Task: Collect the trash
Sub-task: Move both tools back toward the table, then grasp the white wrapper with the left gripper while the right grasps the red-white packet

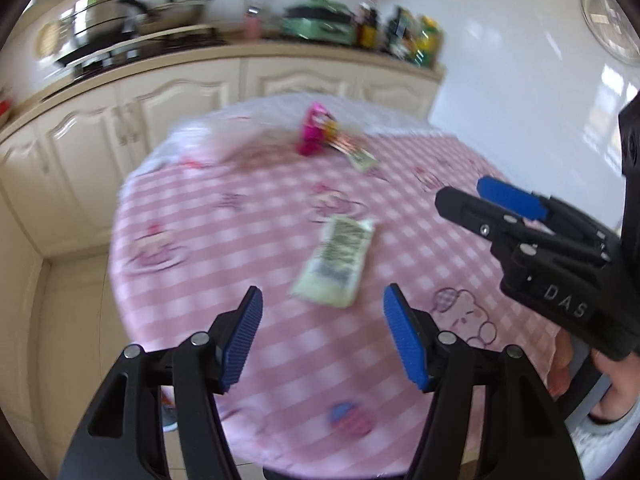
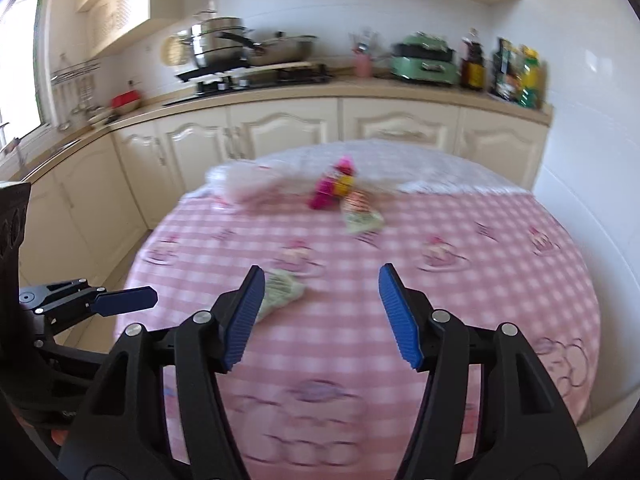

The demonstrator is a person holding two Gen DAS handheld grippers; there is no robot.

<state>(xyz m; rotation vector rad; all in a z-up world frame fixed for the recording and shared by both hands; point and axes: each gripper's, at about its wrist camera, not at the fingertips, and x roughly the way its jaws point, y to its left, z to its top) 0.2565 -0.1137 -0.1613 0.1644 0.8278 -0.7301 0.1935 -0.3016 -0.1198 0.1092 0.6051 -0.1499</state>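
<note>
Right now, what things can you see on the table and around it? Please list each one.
Pale green wrapper: 1, flat, middle of table.
Magenta packet: 1, far part of table.
Small green-and-red wrapper: 1, just beside the magenta packet.
Clear plastic bag: 1, whitish, far left of table.
Tablecloth: 1, pink checked, covers round table.
Steel pots: stacked on stove, counter behind.
Green appliance: 1, on counter.
Bottles and packets: several, counter's right end.
Left gripper: black, blue pads, open, empty.
Right gripper: same, open, empty.

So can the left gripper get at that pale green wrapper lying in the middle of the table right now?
Probably yes. The left gripper is open and empty, and the pale green wrapper lies flat on the tablecloth just ahead of it, with nothing between them.
</note>
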